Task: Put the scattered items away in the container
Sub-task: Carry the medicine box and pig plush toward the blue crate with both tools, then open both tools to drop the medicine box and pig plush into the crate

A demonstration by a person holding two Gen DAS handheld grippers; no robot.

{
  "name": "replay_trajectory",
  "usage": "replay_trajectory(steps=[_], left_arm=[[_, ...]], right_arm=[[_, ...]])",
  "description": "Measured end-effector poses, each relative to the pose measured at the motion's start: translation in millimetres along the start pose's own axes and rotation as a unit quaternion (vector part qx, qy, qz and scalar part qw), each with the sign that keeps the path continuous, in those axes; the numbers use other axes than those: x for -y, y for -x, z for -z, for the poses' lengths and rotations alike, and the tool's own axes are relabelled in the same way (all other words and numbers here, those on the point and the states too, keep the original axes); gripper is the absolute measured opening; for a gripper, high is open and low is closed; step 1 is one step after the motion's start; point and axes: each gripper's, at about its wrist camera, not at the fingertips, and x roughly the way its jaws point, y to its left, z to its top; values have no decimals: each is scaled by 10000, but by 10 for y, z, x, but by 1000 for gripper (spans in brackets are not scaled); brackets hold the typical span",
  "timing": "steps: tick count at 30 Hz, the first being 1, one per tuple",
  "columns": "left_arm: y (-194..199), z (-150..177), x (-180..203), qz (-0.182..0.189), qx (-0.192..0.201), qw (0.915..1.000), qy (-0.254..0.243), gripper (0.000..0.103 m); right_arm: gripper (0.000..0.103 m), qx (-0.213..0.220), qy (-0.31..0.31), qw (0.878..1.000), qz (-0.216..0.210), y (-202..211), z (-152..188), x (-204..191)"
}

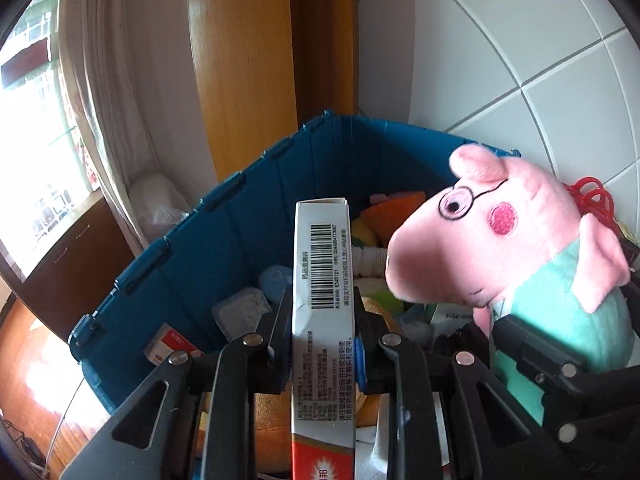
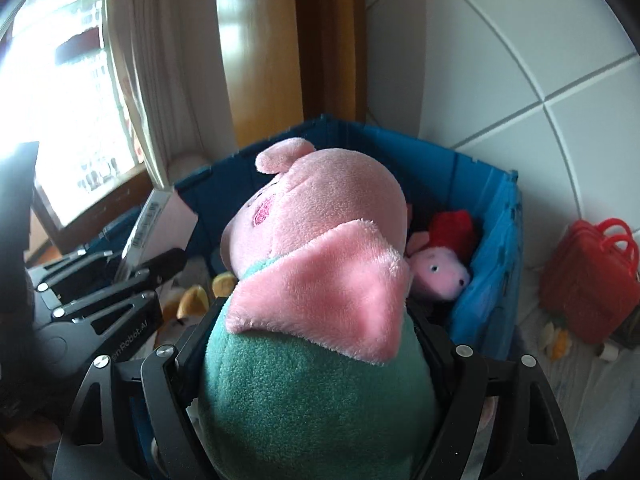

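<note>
Hovering over the part-filled blue container (image 1: 192, 280): left hand-held gripper (image 1: 320, 344) clamped on a box (image 1: 322, 280), right hand-held gripper (image 2: 312, 364) gripping a plush pig (image 2: 320, 248); red case (image 2: 588, 280) (lower right) left outside.

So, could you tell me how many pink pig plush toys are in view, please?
2. The big pig plush in the green top is clamped in the right gripper over the blue bin; the small pig plush lies inside, by its right wall. More may be buried.
</note>
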Motion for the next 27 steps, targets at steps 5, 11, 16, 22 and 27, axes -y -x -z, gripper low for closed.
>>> replay_trajectory(steps=[5, 11, 16, 22, 27], left_arm=[[-75, 9, -86, 170, -74, 9998, 32, 23], [57, 1, -115, 101, 70, 9999, -33, 40], [295, 55, -139, -13, 385, 9993, -16, 71], [721, 133, -2, 60, 788, 9969, 26, 76], [1124, 219, 346, 233, 1104, 9936, -40, 78]], right_arm=[[82, -330, 43, 9990, 300, -147, 28, 89], [84, -256, 30, 9987, 449, -61, 39, 129], [91, -6, -86, 9991, 423, 227, 28, 104], [102, 489, -251, 9975, 433, 761, 173, 251], [102, 882, -520, 9935, 497, 1242, 393, 624]])
